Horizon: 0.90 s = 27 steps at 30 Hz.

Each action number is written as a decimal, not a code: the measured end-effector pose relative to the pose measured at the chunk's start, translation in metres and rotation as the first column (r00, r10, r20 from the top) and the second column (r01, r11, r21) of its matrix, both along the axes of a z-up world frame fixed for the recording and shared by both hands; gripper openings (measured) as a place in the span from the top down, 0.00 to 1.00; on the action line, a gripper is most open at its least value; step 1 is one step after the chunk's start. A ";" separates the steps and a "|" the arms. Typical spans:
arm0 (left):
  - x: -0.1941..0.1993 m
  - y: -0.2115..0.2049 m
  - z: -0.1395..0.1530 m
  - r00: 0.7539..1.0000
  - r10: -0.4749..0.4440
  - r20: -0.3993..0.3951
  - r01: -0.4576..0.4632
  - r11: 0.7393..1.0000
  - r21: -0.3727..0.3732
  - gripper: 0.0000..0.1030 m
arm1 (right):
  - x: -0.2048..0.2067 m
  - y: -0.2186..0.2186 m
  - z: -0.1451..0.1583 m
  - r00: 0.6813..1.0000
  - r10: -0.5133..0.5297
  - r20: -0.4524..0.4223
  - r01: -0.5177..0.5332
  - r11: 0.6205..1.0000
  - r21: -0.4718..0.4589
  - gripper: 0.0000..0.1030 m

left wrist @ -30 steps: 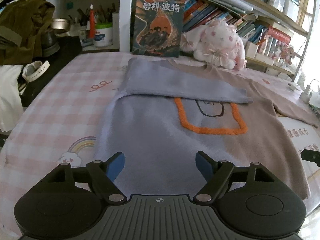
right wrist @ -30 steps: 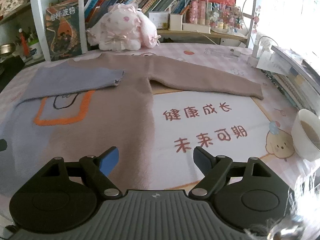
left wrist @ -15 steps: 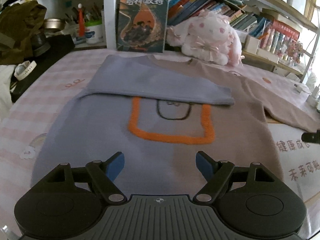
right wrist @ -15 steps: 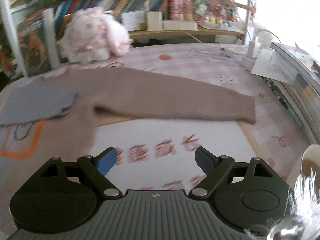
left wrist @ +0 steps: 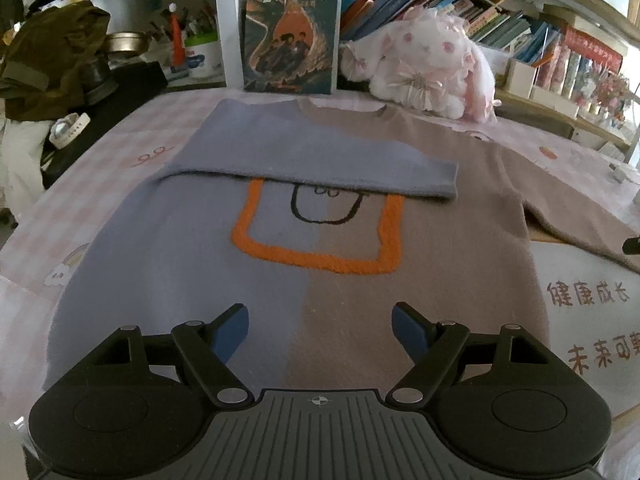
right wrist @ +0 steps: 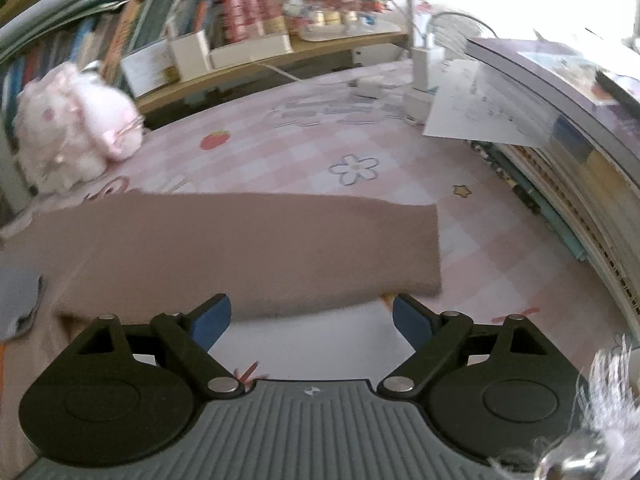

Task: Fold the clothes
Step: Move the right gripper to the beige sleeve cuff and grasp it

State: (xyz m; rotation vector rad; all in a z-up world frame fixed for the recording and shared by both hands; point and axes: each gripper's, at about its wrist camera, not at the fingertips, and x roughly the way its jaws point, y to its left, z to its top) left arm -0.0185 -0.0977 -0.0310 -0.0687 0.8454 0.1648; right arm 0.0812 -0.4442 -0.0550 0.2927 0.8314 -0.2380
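Observation:
A sweater, half grey-blue and half brown with an orange outline on its chest, lies flat on the pink checked table. Its blue sleeve is folded across the chest. The brown sleeve stretches out to the right, its cuff lying flat. My left gripper hovers open above the sweater's hem with nothing between its fingers. My right gripper stands open just in front of the brown sleeve near the cuff, empty. A dark tip of the right gripper shows at the left wrist view's right edge.
A pink plush rabbit and an upright book stand behind the sweater under bookshelves. A dark bag and a watch lie at the left. A stack of books and papers borders the right side. A white printed mat lies beside the hem.
Both grippers have shifted right. The left view now centres on the sweater's chest. The right gripper has swung from the mat toward the brown sleeve's cuff and rolled; its jaws widened slightly.

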 end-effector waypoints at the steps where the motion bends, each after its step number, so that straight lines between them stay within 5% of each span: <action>1: 0.001 -0.001 0.000 1.000 0.002 -0.004 -0.002 1.000 0.004 0.21 | 0.002 -0.004 -0.001 1.000 -0.014 -0.003 0.014 1.000 0.012 0.15; 14: 0.004 -0.015 0.001 0.999 -0.009 -0.040 0.011 0.999 0.047 0.21 | 0.006 -0.027 -0.006 0.993 -0.114 0.044 0.109 0.989 0.101 0.20; 18: 0.004 -0.015 0.000 0.999 0.001 -0.051 0.002 0.999 0.048 0.21 | 0.004 -0.038 -0.008 0.983 -0.162 0.090 0.146 0.975 0.167 0.43; 27: 0.006 -0.021 -0.001 0.998 -0.018 -0.064 0.022 0.998 0.060 0.21 | 0.012 -0.050 -0.011 0.975 -0.190 0.117 0.162 0.964 0.210 0.60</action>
